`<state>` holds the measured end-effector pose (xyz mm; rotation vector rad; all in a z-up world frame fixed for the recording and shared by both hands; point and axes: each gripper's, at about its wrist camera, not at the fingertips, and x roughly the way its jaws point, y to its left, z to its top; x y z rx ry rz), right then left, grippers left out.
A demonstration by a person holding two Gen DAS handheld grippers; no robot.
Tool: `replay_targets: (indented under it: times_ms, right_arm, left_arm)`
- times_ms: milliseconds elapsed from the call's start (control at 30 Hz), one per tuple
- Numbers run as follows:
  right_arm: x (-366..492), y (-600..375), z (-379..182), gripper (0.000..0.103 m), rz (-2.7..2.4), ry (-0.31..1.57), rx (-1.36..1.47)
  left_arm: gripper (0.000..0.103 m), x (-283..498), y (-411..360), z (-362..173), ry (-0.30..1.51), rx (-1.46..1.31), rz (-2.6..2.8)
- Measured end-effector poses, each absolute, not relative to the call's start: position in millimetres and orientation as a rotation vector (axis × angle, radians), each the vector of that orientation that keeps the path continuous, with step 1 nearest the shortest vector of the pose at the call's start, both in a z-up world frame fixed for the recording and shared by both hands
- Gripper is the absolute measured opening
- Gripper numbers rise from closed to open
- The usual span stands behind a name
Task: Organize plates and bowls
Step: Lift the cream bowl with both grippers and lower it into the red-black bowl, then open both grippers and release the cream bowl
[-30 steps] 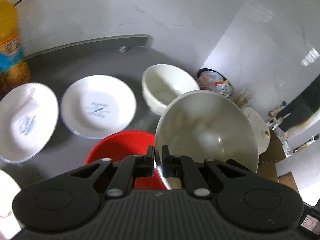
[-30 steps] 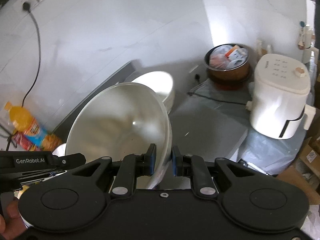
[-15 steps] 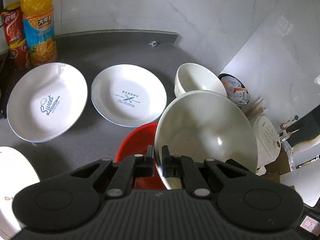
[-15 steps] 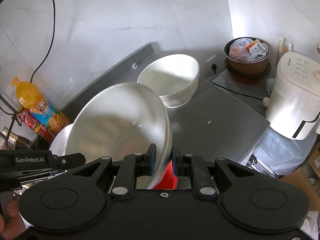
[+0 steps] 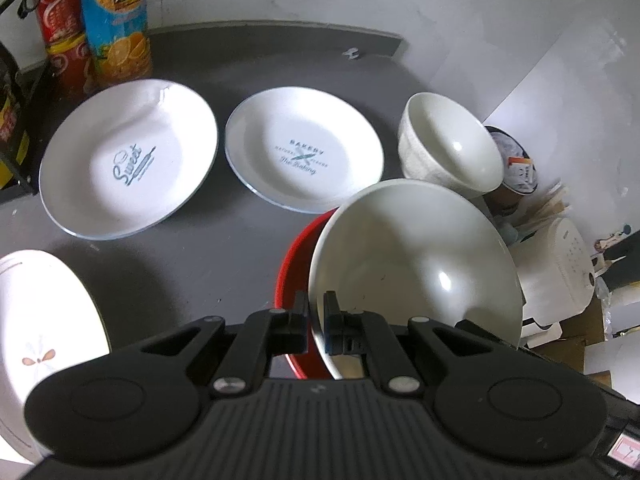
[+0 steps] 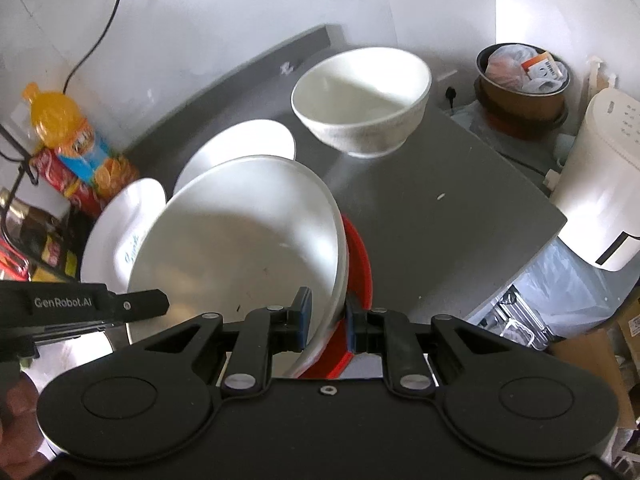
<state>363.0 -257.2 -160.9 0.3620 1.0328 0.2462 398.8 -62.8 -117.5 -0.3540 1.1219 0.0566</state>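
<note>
Both grippers are pinching the big white bowl by opposite rims: left gripper low centre, right gripper likewise. Directly beneath sits the red bowl. Farther off, upper right, waits the smaller white bowl.

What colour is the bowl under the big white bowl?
Red, seen best in the left wrist view.

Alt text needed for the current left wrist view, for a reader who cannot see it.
The left gripper pinches the rim of a large white bowl held over a red bowl on a grey counter. Behind lie two printed white plates and a smaller white bowl.
</note>
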Motion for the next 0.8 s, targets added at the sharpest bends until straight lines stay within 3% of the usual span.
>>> replay_targets:
  times_ms: [167, 567, 733, 800]
  right_arm:
    - [367.5, -255.6, -163.0, 0.018, 0.254, 1.056, 0.335]
    - [381.8, -246.6, -163.9, 0.031, 0.312, 1.120, 0.276]
    - [378.2, -249.6, -148.6, 0.064, 0.352, 1.084, 0.286]
    - [377.4, -249.0, -142.2, 0.065, 0.360, 1.064, 0.257]
  left_arm:
    - [0.006, 399.9, -65.5, -123.0, 1.138, -0.359, 0.086]
    - [0.009, 400.8, -64.9, -129.5, 1.163, -0.405, 0.140]
    - [0.013, 398.0, -68.2, -121.8, 1.169, -0.385, 0.153]
    - [0.015, 395.7, -68.8, -118.5, 1.164, -0.393, 0.151]
